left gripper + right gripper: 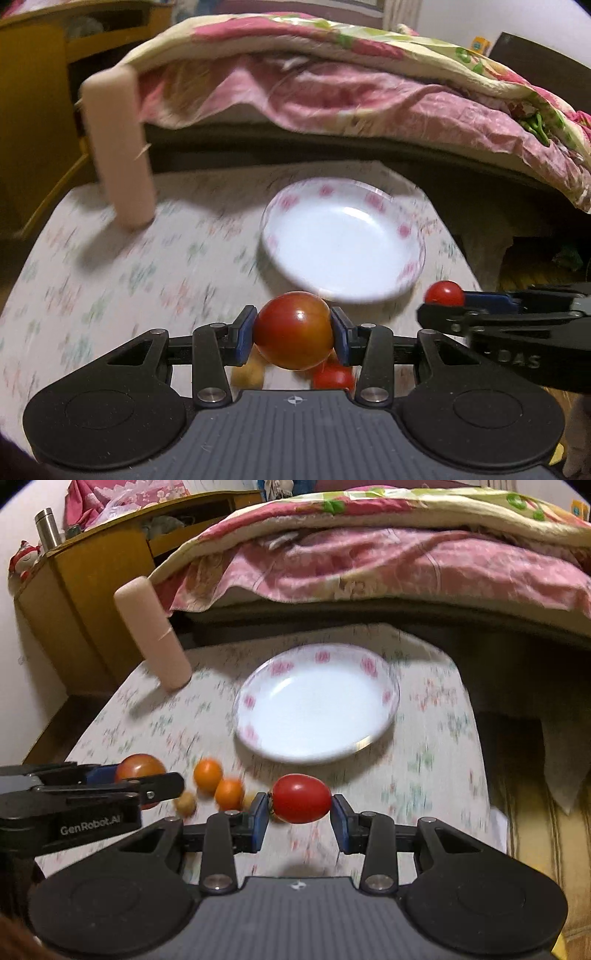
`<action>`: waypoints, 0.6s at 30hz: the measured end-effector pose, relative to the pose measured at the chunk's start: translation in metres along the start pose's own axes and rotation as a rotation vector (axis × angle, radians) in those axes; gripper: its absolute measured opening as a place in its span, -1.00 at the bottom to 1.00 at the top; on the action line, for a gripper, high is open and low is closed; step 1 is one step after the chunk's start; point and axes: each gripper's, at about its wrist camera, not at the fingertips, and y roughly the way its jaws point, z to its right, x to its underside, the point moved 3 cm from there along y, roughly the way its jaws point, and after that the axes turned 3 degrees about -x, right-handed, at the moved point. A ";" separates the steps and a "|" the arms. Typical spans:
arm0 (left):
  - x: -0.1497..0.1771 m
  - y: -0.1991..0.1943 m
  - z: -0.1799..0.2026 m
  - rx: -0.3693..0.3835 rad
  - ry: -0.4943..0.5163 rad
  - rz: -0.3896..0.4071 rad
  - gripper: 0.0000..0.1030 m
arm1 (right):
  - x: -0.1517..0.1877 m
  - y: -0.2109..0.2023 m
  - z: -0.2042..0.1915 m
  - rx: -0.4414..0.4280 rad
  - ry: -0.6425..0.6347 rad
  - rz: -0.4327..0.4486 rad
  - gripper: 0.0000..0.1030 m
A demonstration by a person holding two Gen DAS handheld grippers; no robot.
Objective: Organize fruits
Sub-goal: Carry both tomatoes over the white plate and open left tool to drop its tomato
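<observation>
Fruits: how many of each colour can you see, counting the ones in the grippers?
Red: 3, a big tomato in the left gripper, a small tomato in the right gripper, one on the table.
Orange: 2.
Tan: 2.
Total: 7

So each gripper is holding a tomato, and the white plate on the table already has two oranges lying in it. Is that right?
Not quite. The plate is empty; the right wrist view shows the two oranges lying on the table beside it. The rest holds: the left gripper and the right gripper each hold a tomato.
</observation>
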 end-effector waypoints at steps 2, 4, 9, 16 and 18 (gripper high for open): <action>-0.010 0.011 0.003 0.013 0.005 0.001 -0.02 | -0.015 0.009 0.004 0.015 -0.015 0.005 -0.26; -0.019 0.025 0.006 0.025 0.014 -0.006 -0.02 | -0.029 0.022 0.010 0.024 -0.024 0.004 -0.26; -0.023 0.051 0.009 0.042 0.018 -0.030 -0.02 | -0.051 0.053 0.020 0.037 -0.024 -0.008 -0.26; -0.020 0.074 0.005 0.018 0.028 -0.042 0.01 | -0.056 0.082 0.029 0.065 -0.033 -0.041 -0.26; -0.022 0.076 0.006 0.013 0.038 -0.038 0.02 | -0.058 0.087 0.030 0.065 -0.039 -0.042 -0.26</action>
